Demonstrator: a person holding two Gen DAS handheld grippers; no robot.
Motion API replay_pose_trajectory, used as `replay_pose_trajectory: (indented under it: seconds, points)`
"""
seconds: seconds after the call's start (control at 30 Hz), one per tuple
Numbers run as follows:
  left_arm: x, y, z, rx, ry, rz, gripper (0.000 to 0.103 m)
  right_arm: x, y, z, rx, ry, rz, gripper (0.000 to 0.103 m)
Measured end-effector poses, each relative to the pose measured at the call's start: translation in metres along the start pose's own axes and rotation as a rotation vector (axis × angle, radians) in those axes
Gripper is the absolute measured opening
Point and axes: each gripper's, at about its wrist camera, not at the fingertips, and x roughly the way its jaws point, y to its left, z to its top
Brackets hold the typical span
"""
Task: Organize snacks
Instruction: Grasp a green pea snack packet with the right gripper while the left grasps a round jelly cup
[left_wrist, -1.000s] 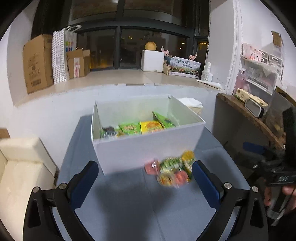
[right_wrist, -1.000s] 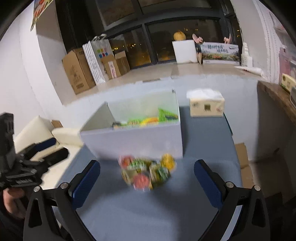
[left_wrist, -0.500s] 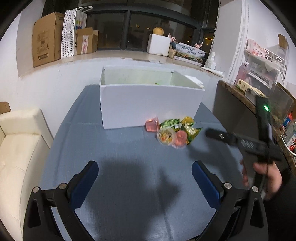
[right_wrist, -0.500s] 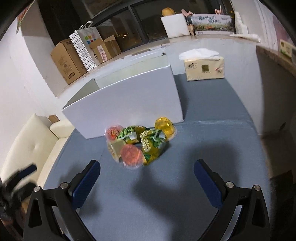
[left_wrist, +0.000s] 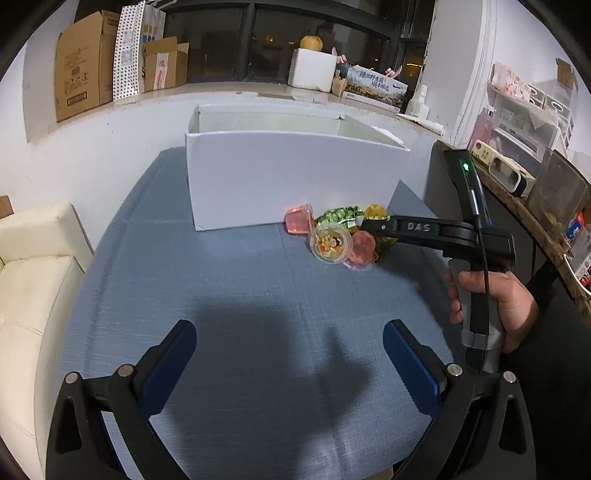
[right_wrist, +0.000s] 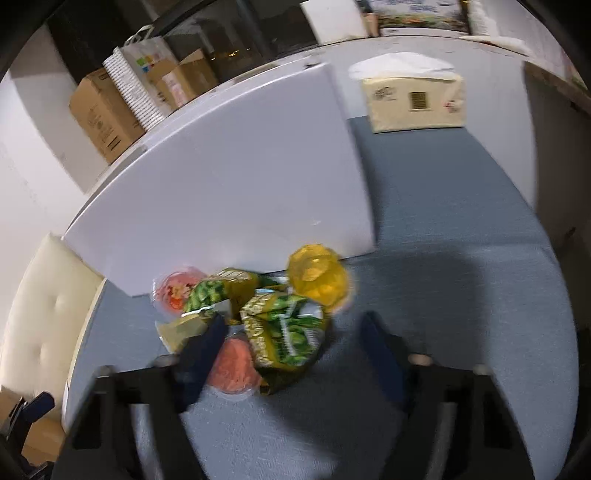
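Since 1 second ago, I lowered my right hand-held gripper (right_wrist: 291, 332) over the snack pile (right_wrist: 258, 314) beside the white box (left_wrist: 288, 177); jaws closing around the green packet (right_wrist: 284, 328), not yet pinching. Left hand-held gripper (left_wrist: 290, 343) spread, empty. Next: grip, lift, box.

The right wrist view is smeared by motion. The right gripper (right_wrist: 291, 332) shows only as dark blurred fingers (right_wrist: 201, 350), so whether the pads touch the green snack packet (right_wrist: 284, 332) between them cannot be told; its jaws are closing. The left finger covers part of the pink jelly cup (right_wrist: 236, 365) beneath it. Print on the packets is unreadable. In the left wrist view, the right gripper's arm (left_wrist: 417, 229) hides part of the snack pile (left_wrist: 340, 240) beyond it, and the white box (left_wrist: 288, 177) ahead hides its own contents behind the near wall. The left gripper (left_wrist: 290, 354) is cut off by the lower edge.
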Motion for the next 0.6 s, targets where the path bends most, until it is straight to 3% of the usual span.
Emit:
replay_pose_trajectory:
  seconds: [0.17,0.6]
  points:
    - [0.016,-0.003,0.007,-0.005,0.017,-0.018,0.103,-0.011,0.005,-0.007,-0.029,-0.02,-0.002,0.044]
    - [0.095,-0.019,0.059,-0.007,0.068,-0.002,0.103,-0.12,-0.011,-0.055,0.031,-0.189,0.047,0.044]
